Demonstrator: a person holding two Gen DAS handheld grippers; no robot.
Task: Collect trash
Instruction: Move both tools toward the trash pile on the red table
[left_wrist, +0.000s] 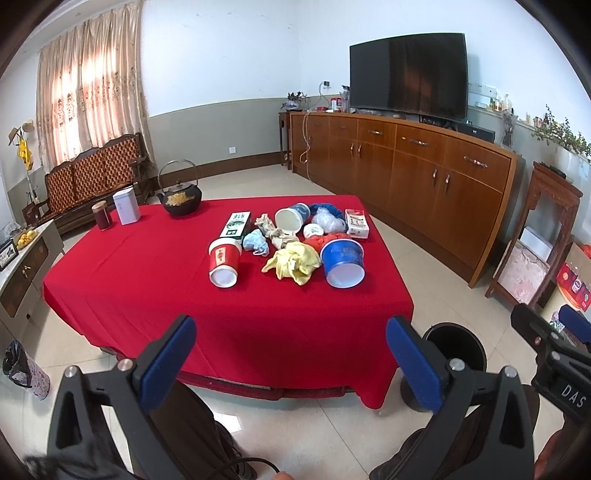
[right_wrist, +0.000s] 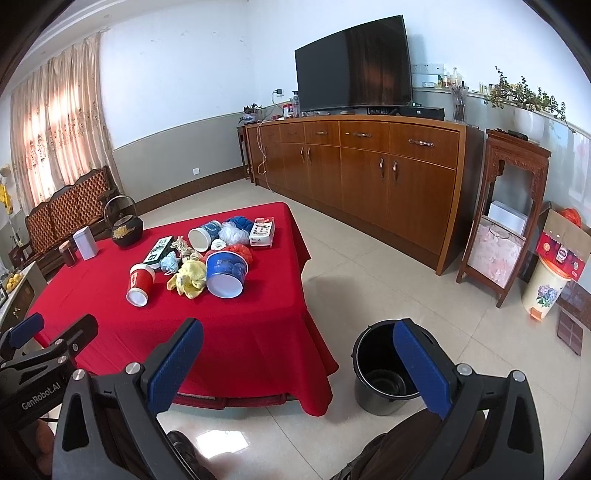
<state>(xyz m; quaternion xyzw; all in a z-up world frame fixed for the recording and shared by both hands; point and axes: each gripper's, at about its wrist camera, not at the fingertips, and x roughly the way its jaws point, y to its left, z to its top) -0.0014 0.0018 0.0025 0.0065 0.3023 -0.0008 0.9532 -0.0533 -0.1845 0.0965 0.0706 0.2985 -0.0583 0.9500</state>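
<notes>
I had picked nothing yet: both grippers, left (left_wrist: 291, 354) and right (right_wrist: 299, 360), gaped empty; next, reach for the red cup (left_wrist: 223, 266), then the bin (right_wrist: 388, 369).

Both your wrist cameras look forward and slightly down from just off the worktop's (left_wrist: 155, 280) near edge. They share the trash pile (right_wrist: 199, 258), the bin (right_wrist: 384, 373) and the TV (left_wrist: 408, 74) wall ahead.

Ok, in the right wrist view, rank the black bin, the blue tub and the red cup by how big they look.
1. Black bin, though it sits nearest the camera, which inflates it.
2. Blue tub.
3. Red cup.
</notes>
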